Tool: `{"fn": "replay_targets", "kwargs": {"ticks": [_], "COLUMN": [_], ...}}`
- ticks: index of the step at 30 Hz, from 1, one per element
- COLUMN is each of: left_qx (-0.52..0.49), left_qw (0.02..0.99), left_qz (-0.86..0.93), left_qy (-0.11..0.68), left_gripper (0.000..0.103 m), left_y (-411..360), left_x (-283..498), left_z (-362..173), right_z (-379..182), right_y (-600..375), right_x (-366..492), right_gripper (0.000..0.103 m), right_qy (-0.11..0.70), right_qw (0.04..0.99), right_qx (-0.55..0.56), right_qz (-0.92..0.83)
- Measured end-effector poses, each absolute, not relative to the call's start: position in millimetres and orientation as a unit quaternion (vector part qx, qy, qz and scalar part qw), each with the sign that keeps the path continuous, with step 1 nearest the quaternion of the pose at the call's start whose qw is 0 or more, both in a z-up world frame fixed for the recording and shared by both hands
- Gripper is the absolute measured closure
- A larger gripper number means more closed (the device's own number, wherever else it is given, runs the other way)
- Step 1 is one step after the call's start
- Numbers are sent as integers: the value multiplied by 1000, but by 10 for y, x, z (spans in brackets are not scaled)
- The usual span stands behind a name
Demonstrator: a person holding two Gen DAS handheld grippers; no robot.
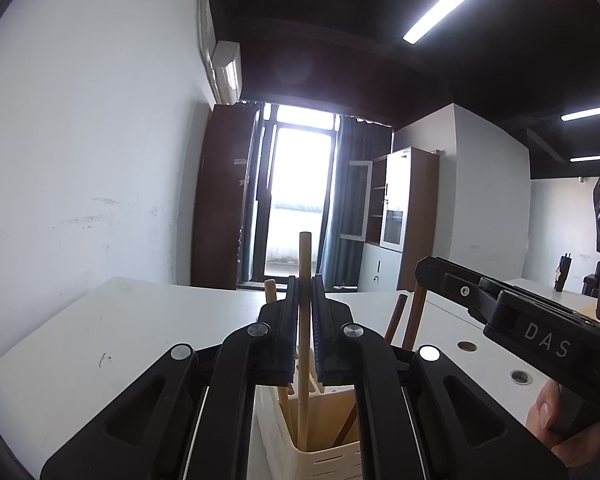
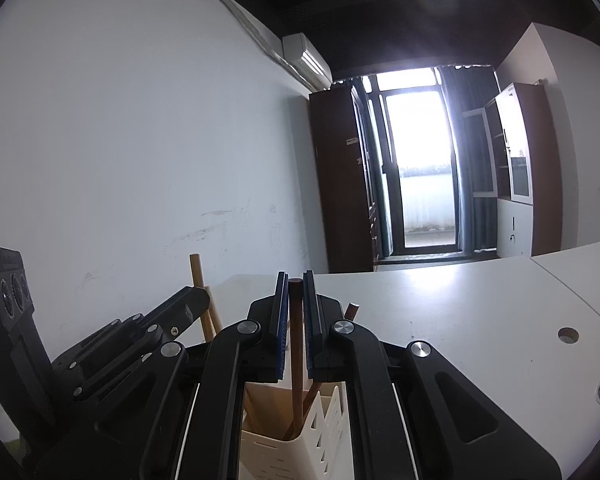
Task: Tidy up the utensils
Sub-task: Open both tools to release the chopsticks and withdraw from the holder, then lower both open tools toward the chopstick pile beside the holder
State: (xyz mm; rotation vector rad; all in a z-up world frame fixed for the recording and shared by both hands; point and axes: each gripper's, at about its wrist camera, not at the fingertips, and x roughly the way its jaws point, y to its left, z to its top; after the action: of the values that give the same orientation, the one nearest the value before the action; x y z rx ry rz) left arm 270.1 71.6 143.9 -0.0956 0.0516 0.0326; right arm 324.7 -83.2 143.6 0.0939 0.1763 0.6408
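Note:
A cream slotted utensil holder (image 1: 332, 456) stands on the white table, right under both grippers; it also shows in the right wrist view (image 2: 324, 432). My left gripper (image 1: 305, 292) is shut on a light wooden stick (image 1: 305, 256) that stands upright in the holder. My right gripper (image 2: 295, 288) is shut on a dark brown stick (image 2: 295, 344) that stands in the holder too. The right gripper's body (image 1: 512, 312) shows at the right of the left wrist view. Other sticks (image 1: 414, 316) lean in the holder.
The white table (image 2: 480, 312) spreads to the right with round cable holes (image 2: 568, 335). A white wall (image 1: 100, 160) runs along the table's left side. A bright window and brown cabinets stand far behind.

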Motion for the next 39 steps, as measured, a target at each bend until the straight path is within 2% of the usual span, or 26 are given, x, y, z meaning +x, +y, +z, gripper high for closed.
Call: {"fn": "replay_targets", "kwargs": {"ticks": [5, 8, 23, 26, 31, 33, 39], "left_qx": [-57, -61, -59, -54, -45, -46, -35], "left_qw": [997, 997, 996, 995, 993, 992, 986], "left_qz": [13, 14, 13, 8, 7, 1, -7], "left_qy": [48, 53, 73, 83, 105, 118, 162], "left_gripper": [97, 89, 74, 65, 63, 58, 54], "left_y": [756, 799, 818, 795, 777, 785, 737], "left_x": [2685, 2653, 2411, 2377, 2306, 2285, 2237], "left_z": [1422, 1415, 1473, 1467, 1487, 1492, 1398], "right_z": [1442, 1463, 1447, 1438, 1382, 1358, 1268], "right_y": [-857, -886, -858, -838, -884, -905, -981], "right_x": [3240, 3246, 3133, 3105, 3011, 2983, 2909], "right_gripper": [94, 74, 74, 70, 64, 63, 54], "right_qy": [93, 98, 123, 135, 153, 162, 184], "right_qw": [945, 944, 948, 948, 948, 949, 948], "right_qx": [50, 59, 50, 45, 40, 36, 38], "right_qz": [309, 308, 291, 286, 276, 270, 256]}}
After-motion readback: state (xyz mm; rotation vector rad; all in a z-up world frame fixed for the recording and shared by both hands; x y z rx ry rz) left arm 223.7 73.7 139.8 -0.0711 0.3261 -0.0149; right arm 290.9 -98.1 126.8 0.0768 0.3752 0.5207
